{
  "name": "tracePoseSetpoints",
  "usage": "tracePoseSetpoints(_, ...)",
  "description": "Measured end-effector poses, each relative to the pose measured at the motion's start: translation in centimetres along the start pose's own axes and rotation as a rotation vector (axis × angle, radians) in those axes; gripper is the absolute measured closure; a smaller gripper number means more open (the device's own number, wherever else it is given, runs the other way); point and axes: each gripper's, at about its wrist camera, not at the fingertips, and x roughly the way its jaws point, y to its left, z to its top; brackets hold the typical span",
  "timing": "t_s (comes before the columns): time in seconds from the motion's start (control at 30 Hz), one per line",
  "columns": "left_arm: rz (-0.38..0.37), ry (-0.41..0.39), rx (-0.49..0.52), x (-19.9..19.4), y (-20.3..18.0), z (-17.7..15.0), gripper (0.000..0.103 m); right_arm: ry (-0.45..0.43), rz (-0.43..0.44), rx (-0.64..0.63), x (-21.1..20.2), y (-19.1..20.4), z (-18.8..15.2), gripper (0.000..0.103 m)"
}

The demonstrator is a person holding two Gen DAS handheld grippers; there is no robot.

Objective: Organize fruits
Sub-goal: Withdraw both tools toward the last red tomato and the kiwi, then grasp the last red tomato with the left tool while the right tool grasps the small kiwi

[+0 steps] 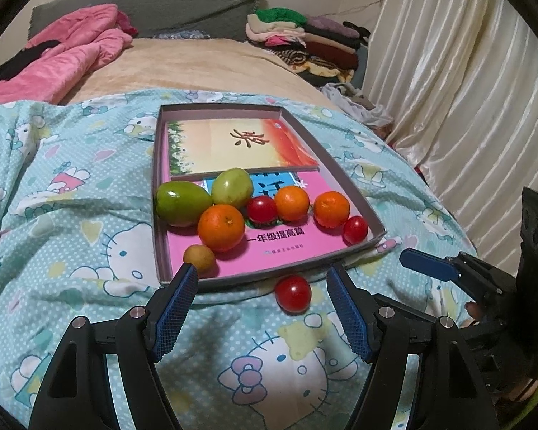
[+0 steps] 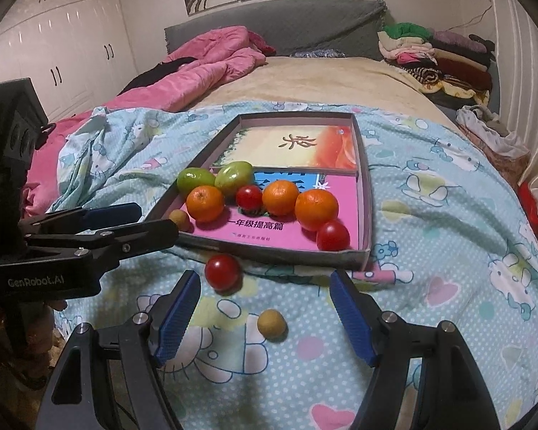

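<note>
A shallow cardboard box (image 1: 373, 238) (image 2: 367, 215) lies on the bed with books in it. On the books sit two green fruits (image 1: 183, 203) (image 2: 193, 178), three oranges (image 1: 221, 227) (image 2: 316, 209), two red tomatoes (image 1: 262, 209) (image 2: 333, 235) and a small tan fruit (image 1: 199, 258) (image 2: 179, 219). A third red tomato (image 1: 293, 294) (image 2: 222, 271) lies on the blanket in front of the box. A second tan fruit (image 2: 271, 323) lies between my right gripper's open fingers. My left gripper (image 1: 263, 308) (image 2: 154, 220) is open and empty just before the tomato. My right gripper (image 2: 265, 317) (image 1: 423, 265) is open.
The bed is covered by a light blue Hello Kitty blanket (image 1: 89, 215) (image 2: 448, 251). A pink quilt (image 1: 64, 61) (image 2: 204, 68) lies at the back left. Folded clothes (image 1: 305, 43) (image 2: 434, 57) are stacked at the back right. Cream curtains (image 1: 448, 89) hang on the right.
</note>
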Motion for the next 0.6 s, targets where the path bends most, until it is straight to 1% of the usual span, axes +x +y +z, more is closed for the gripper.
tracePoseSetpoints(0.27,-0.013,0.031,0.001,0.7,0.0,-0.2,0.027,0.035,-0.004,0.006,0.5,0.0,-0.4,0.029)
tracePoseSetpoints(0.47,-0.024,0.066,-0.004,1.5,0.0,-0.4,0.027,0.104,-0.008,-0.003,1.9,0.1,-1.0,0.03)
tracePoseSetpoints(0.53,-0.036,0.077,-0.006,1.8,0.0,-0.5,0.027,0.131,-0.01,0.001,2.5,0.0,-1.2,0.036)
tracePoseSetpoints(0.6,-0.042,0.089,-0.005,2.1,-0.1,-0.6,0.027,0.151,0.002,0.008,2.9,-0.2,-1.3,0.045)
